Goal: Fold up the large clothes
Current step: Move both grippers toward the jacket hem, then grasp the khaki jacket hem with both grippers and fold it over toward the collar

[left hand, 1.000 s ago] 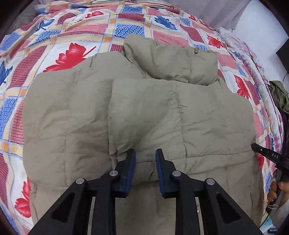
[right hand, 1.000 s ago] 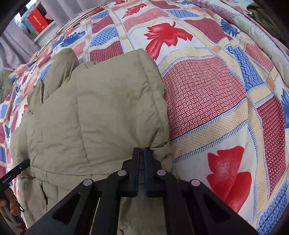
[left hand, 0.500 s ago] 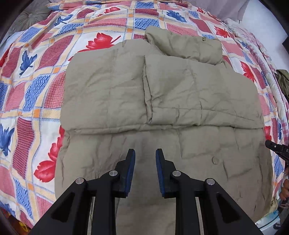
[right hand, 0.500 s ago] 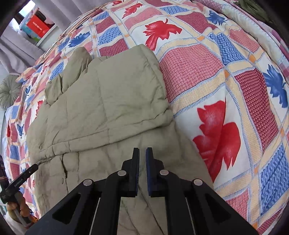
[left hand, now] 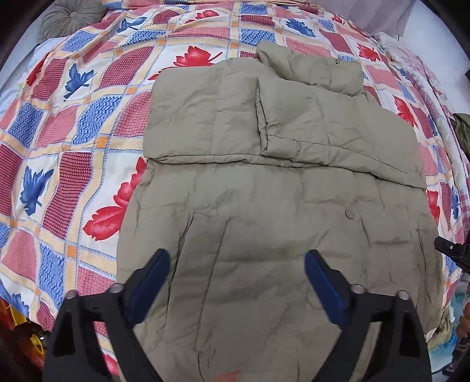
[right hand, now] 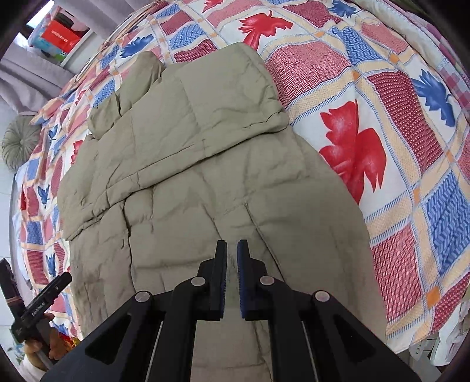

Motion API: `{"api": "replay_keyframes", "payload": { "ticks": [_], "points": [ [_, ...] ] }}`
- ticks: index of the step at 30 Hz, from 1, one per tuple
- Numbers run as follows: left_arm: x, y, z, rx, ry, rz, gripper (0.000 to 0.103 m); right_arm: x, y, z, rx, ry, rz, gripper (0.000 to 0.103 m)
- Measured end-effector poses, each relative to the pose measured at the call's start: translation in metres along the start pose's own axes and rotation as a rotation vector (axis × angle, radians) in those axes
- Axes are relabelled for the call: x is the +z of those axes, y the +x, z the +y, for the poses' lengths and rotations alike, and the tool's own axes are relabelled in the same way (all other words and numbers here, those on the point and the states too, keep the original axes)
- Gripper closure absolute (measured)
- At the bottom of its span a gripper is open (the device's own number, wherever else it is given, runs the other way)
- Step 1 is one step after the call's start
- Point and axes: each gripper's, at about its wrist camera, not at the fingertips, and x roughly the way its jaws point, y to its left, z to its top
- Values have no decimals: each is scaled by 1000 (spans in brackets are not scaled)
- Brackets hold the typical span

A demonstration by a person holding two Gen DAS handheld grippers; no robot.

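Left gripper [left hand: 236, 266] was spread wide above the hem end of the khaki puffer jacket [left hand: 273, 188]; right gripper [right hand: 232, 255] was narrowed to a slit, holding nothing. Jacket lay flat on the bed, on a leaf-patterned quilt [left hand: 73, 141], sleeves folded across the chest, long axis running away from both cameras, collar [left hand: 311, 69] far. Round grey cushion [left hand: 69, 17] beyond; red box [right hand: 60, 35] on a shelf.
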Motion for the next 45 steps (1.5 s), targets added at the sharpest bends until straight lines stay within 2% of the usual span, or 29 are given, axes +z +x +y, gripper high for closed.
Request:
{"api": "replay_keyframes", "payload": {
  "ticks": [8,10,11,14,19,21,22,26,27,31,34,40,45],
  "points": [
    [-23,-15,8,11,-3,60,0,-26,-14,10,25,2,34,95],
    [-30,-18,12,53,-10,59,0,-33,-17,9,42,24,48,91],
    [-33,-20,13,76,-3,52,0,-37,-19,8,54,36,56,83],
    [-42,-21,15,88,31,76,0,-46,-25,6,80,57,61,46],
    [-56,-21,21,66,18,131,0,-57,-34,0,110,93,74,43],
    [-61,-22,23,74,6,136,0,-61,-36,-5,126,122,80,31],
    [-63,-22,24,78,3,140,0,-63,-36,-6,132,135,80,28],
    [-71,-20,27,70,3,169,0,-69,-38,-15,156,184,96,25],
    [-74,-19,29,57,1,180,0,-70,-38,-17,161,193,100,21],
    [-84,-15,36,12,-17,218,0,-76,-37,-21,186,198,118,19],
    [-94,-12,45,-72,-70,252,0,-83,-37,-28,232,211,124,1],
    [-114,-12,62,-238,-153,282,0,-107,-31,-57,313,333,161,0],
    [-142,-1,87,-452,-279,358,0,-141,-9,-92,355,500,264,0]
  ]
}}
